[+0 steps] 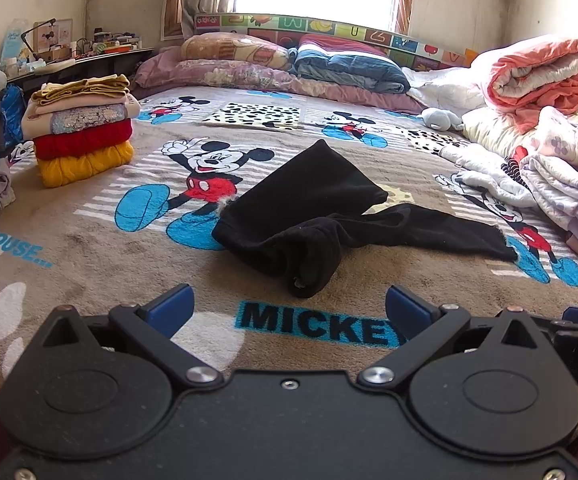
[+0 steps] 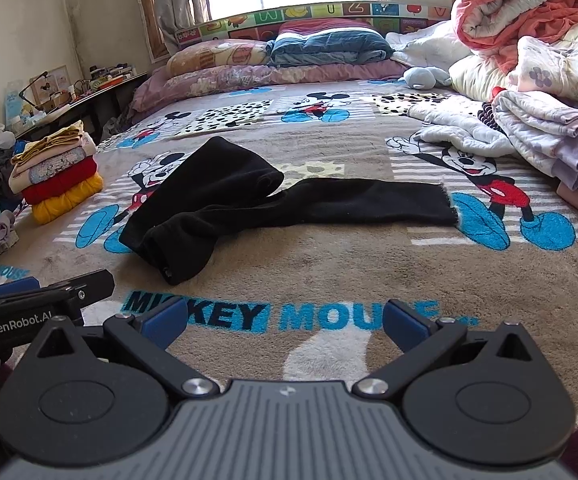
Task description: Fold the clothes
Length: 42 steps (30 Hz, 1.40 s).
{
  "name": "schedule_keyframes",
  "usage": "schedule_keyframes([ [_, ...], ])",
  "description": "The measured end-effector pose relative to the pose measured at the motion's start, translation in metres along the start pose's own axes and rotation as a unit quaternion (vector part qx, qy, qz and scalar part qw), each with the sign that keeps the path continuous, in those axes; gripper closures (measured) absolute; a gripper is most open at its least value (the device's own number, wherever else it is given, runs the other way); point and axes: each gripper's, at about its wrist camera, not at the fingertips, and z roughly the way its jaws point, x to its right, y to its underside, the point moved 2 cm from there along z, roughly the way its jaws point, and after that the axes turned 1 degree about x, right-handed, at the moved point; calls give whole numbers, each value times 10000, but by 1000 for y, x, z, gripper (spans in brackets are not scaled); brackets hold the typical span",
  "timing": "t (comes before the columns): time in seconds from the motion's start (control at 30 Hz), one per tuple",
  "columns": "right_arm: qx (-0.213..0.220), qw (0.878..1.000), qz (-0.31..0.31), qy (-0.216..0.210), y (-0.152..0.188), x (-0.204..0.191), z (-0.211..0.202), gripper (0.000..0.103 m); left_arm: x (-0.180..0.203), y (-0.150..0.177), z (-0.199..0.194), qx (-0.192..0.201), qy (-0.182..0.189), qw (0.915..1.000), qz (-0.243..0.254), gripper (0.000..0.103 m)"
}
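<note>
Two hand-held grippers, left (image 1: 287, 308) and right (image 2: 285, 322), both released and empty; we hover short of the black garment (image 1: 329, 216), lying crumpled mid-bed (image 1: 89, 248), likely lining up grabs. Folded stack (image 1: 81, 128) waits left.

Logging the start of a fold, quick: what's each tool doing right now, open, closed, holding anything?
Left tool: open, holding nothing, short of the black garment.
Right tool: open, holding nothing, also short of the garment.
</note>
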Motion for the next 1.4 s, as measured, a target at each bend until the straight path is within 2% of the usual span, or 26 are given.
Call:
schedule_keyframes([
  [0.37, 104, 9997, 92, -210, 3, 6, 4, 0, -3, 1, 6, -9, 30, 9999, -115, 0],
  [0.6, 121, 9993, 279, -234, 1, 23, 17, 0, -13, 4, 18, -206, 324, 9973, -628, 0],
  [0.77, 206, 9983, 378, -387, -3, 39, 34, 0, -20, 7, 28, -154, 521, 9941, -936, 0],
  [0.9, 274, 9969, 585, -455, -8, 59, 52, 0, -22, 7, 35, -12, 504, 9945, -920, 0],
  [1.1, 328, 9890, 1295, -638, -15, 100, 85, 0, -21, -3, 50, -251, 841, 9917, -945, 0],
  [1.27, 420, 9862, 1486, -594, -23, 126, 103, 0, -18, -7, 60, -194, 926, 9915, -892, 0],
  [1.4, 448, 9811, 1794, -573, -26, 152, 116, 0, -21, -7, 75, -352, 1038, 9875, -1128, 0],
])
